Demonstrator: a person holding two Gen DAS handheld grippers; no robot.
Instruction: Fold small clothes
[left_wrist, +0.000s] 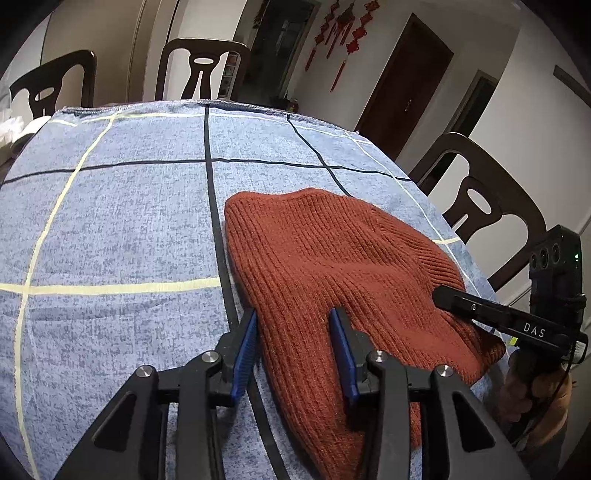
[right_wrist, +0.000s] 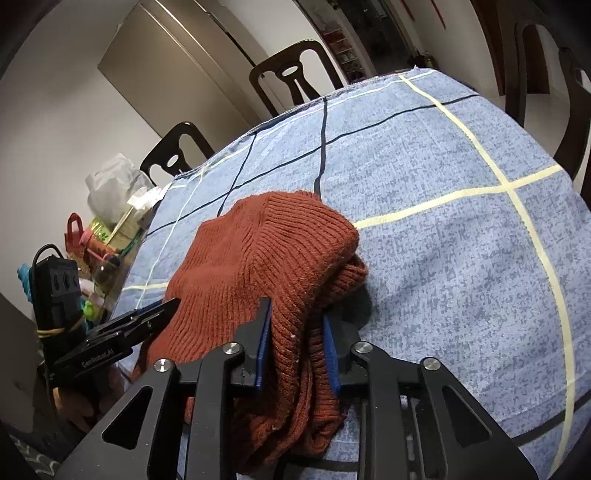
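A rust-red ribbed knit garment (left_wrist: 332, 258) lies on the blue checked tablecloth (left_wrist: 110, 221), near the table's front right corner. My left gripper (left_wrist: 295, 332) stands open over its near left edge. The knit lies flat between the blue pads (left_wrist: 245, 350) without bunching. In the right wrist view the same knit garment (right_wrist: 258, 251) is bunched into thick folds at its right end, and my right gripper (right_wrist: 295, 317) is shut on that bunch. The right gripper (left_wrist: 450, 297) reaches onto the knit from the right, and the left gripper (right_wrist: 162, 310) shows at the knit's left side.
Dark wooden chairs (left_wrist: 199, 70) (left_wrist: 487, 199) stand around the table. Off the table's left end are a plastic bag (right_wrist: 114, 184), a tissue box (right_wrist: 125, 221) and a red bottle (right_wrist: 74, 236). A hand (left_wrist: 532, 395) grips the right tool's handle. The tablecloth (right_wrist: 443, 221) beyond the knit is bare.
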